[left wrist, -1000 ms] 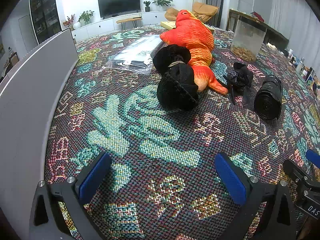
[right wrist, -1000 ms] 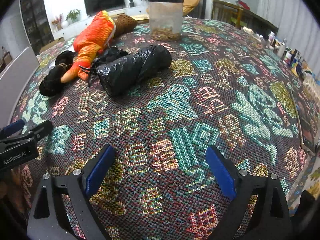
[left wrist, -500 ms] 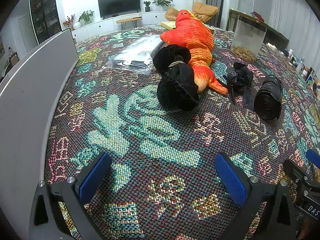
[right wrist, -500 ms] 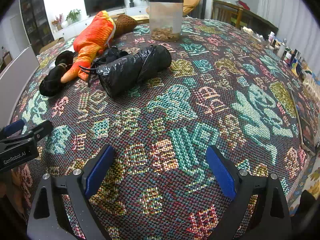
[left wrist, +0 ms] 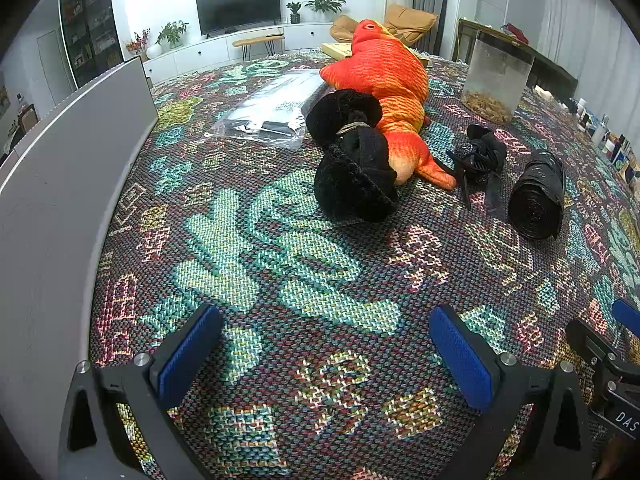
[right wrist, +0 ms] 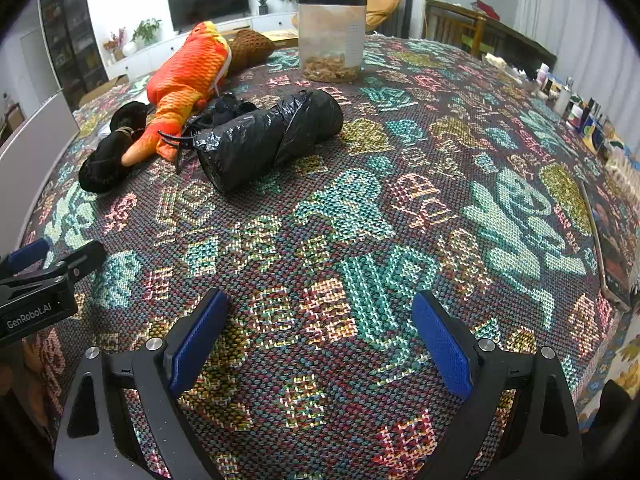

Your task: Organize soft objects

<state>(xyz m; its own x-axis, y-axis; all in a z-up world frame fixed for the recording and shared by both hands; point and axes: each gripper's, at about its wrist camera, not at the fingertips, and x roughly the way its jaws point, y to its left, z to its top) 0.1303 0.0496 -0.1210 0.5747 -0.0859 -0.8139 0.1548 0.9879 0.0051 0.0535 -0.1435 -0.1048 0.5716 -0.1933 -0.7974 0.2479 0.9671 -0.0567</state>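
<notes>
Left gripper (left wrist: pixel 324 354) and right gripper (right wrist: pixel 318 344) jaws spread wide and empty over patterned woven cloth bench (right wrist: pixel 360 240), orange plush fish (left wrist: pixel 390 92) touching black fuzzy bundle (left wrist: pixel 352 168), rolled black plastic bag (right wrist: pixel 268 140) nearby.

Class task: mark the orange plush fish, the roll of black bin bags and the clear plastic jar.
orange plush fish (left wrist: pixel 394 80), left wrist view, on its scaled back.
roll of black bin bags (right wrist: pixel 268 140), right wrist view, on its crinkled side.
clear plastic jar (right wrist: pixel 331 36), right wrist view, on its wall.
</notes>
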